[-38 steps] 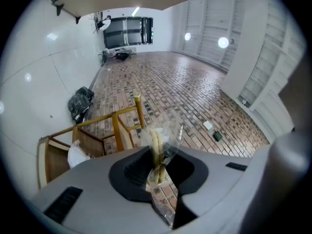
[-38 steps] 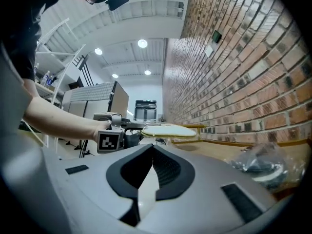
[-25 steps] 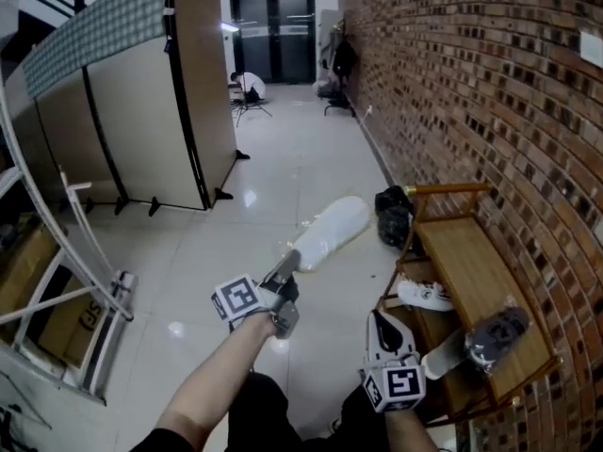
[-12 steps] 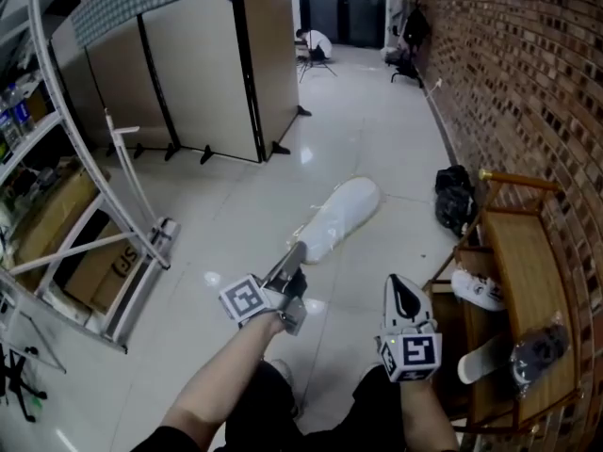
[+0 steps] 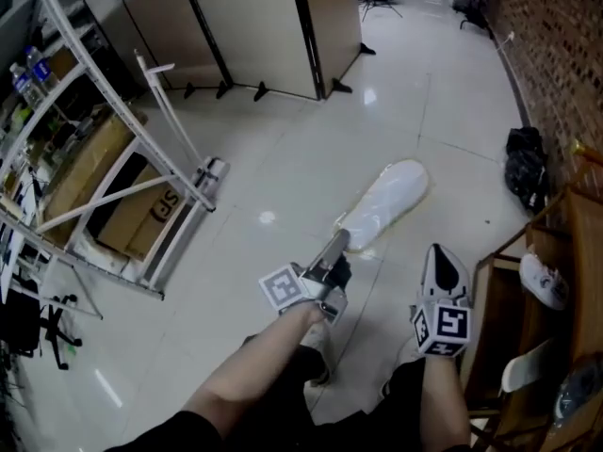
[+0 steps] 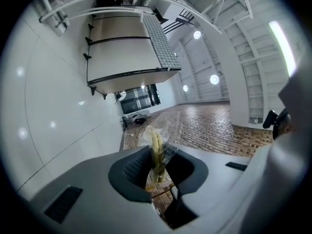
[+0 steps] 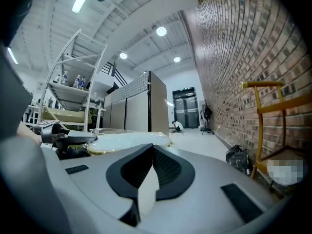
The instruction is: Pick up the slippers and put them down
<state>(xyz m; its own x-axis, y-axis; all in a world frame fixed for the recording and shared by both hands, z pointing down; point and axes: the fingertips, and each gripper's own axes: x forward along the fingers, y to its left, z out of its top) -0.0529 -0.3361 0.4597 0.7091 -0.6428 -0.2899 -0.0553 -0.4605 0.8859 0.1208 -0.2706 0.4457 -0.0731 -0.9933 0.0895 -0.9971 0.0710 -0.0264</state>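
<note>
A white pair of slippers in a clear plastic bag [image 5: 384,205] hangs over the floor. My left gripper [image 5: 332,250] is shut on its near end. In the left gripper view the yellowish edge of the slippers and crinkled plastic [image 6: 156,147] are pinched between the dark pads [image 6: 134,169]. My right gripper [image 5: 441,264] is to the right of it, shut with nothing in it; its pads [image 7: 165,167] meet at the tips. The right gripper view shows the bagged slippers [image 7: 126,139] lying level to the left, with the left gripper [image 7: 63,139] behind them.
A wooden shoe rack [image 5: 582,217] stands by the brick wall at right with a white shoe [image 5: 544,281] on a lower shelf. A black bag [image 5: 525,166] lies on the floor beyond it. A metal shelf frame [image 5: 141,149], a cardboard box [image 5: 146,215] and partition panels [image 5: 254,26] stand at left.
Both grippers have come down toward the floor, and the head view has swung downward. The bagged slippers stayed in the left gripper. The right gripper stayed shut.
</note>
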